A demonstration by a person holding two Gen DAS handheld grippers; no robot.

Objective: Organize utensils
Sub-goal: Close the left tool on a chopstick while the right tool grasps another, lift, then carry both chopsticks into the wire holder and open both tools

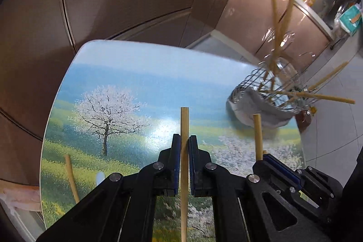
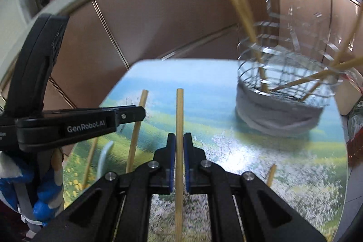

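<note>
Midway: each gripper carries one chopstick; several already sit in the wire basket, a few remain on the table.

Left wrist view: left gripper clamped on a bamboo chopstick, stick upright between the pads. Right gripper just beside it, clamped on its own chopstick. Wire basket at the table's far right corner, several chopsticks leaning inside; one loose stick near the left edge. Right wrist view: right gripper closed on its stick; basket far right holds roughly five; loose sticks and a pale spoon still on the table, so judged partly done.
</note>
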